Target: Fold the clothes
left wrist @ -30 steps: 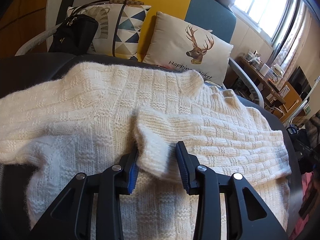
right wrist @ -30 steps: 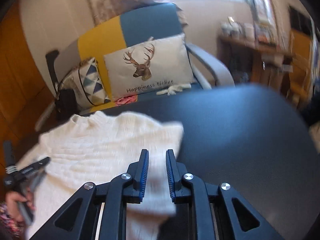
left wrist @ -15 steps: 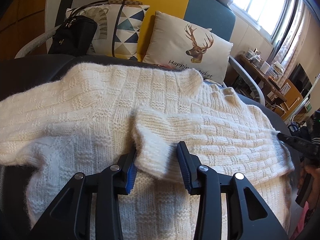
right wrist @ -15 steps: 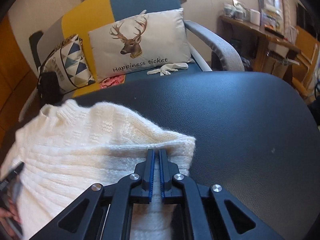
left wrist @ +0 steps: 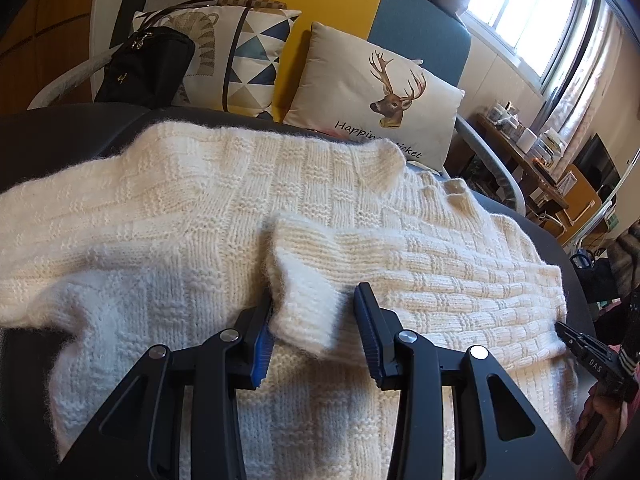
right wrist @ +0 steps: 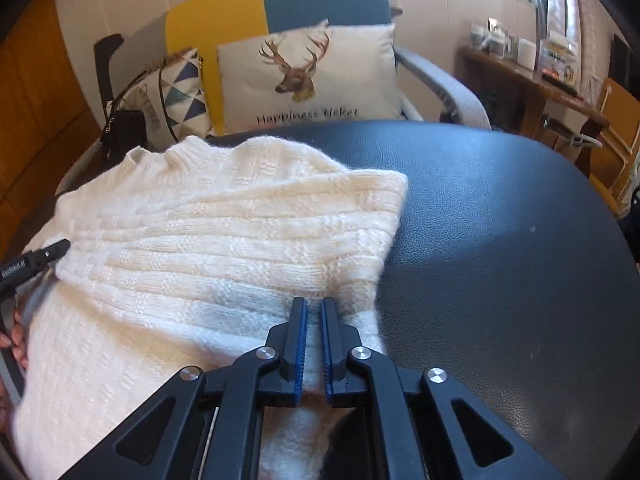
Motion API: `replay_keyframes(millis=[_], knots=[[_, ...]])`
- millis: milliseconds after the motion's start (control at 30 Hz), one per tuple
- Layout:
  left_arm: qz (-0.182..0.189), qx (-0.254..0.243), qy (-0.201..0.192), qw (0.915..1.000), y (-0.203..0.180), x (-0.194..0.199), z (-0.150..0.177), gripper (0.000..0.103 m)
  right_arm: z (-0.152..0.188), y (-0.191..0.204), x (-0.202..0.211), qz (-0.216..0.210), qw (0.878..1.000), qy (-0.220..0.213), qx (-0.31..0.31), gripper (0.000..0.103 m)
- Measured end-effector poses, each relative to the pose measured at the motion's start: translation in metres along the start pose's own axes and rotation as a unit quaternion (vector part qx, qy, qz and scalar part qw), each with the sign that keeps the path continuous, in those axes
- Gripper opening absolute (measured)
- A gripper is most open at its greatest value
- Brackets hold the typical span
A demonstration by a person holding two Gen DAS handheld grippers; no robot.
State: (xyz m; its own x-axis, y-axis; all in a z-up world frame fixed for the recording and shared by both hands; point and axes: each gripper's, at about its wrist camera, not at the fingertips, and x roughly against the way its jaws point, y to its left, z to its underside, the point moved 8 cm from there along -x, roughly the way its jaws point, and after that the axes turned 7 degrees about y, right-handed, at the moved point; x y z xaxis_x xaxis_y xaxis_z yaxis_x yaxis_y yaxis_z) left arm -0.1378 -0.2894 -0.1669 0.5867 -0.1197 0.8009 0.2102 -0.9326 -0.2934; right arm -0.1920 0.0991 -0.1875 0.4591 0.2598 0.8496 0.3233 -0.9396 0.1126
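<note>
A cream knit sweater (left wrist: 180,220) lies spread on a dark round table (right wrist: 500,240). Its right sleeve is folded across the body, and the cuff (left wrist: 304,272) bulges up between the pads of my left gripper (left wrist: 314,300), which is shut on it. My right gripper (right wrist: 314,308) sits over the folded right edge of the sweater (right wrist: 200,240), its jaws closing to a thin slit. I see no knit pinched between them. The right gripper (left wrist: 588,352) also shows at the sweater's right side in the left wrist view. One finger of the left gripper (right wrist: 36,260) shows at the far left.
Behind the table stands a yellow and blue armchair with a deer cushion (right wrist: 312,76), a triangle-pattern cushion (left wrist: 248,52) and a black bag (left wrist: 144,64). A cluttered wooden side table (right wrist: 532,64) stands at the right. The table's right half is bare.
My right gripper came down to the sweater's folded right edge and its jaws closed to a slit. It entered the left wrist view. The left gripper kept still on the cuff.
</note>
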Motion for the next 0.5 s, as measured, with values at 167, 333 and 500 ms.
replay_keyframes(millis=[167, 333, 500], knots=[[0.015, 0.010, -0.001, 0.9998, 0.001, 0.001, -0.001, 0.040, -0.005, 0.002, 0.003, 0.002, 1.000, 0.005, 0.004, 0.006], [-0.009, -0.006, -0.001, 0.9999, -0.004, 0.000, 0.000, 0.041, -0.036, 0.044, 0.022, -0.041, 0.999, -0.023, 0.004, 0.017], [-0.007, -0.007, -0.001, 0.9999, -0.003, 0.000, 0.000, 0.041, -0.054, 0.116, -0.017, -0.032, 0.994, 0.028, 0.098, 0.017]])
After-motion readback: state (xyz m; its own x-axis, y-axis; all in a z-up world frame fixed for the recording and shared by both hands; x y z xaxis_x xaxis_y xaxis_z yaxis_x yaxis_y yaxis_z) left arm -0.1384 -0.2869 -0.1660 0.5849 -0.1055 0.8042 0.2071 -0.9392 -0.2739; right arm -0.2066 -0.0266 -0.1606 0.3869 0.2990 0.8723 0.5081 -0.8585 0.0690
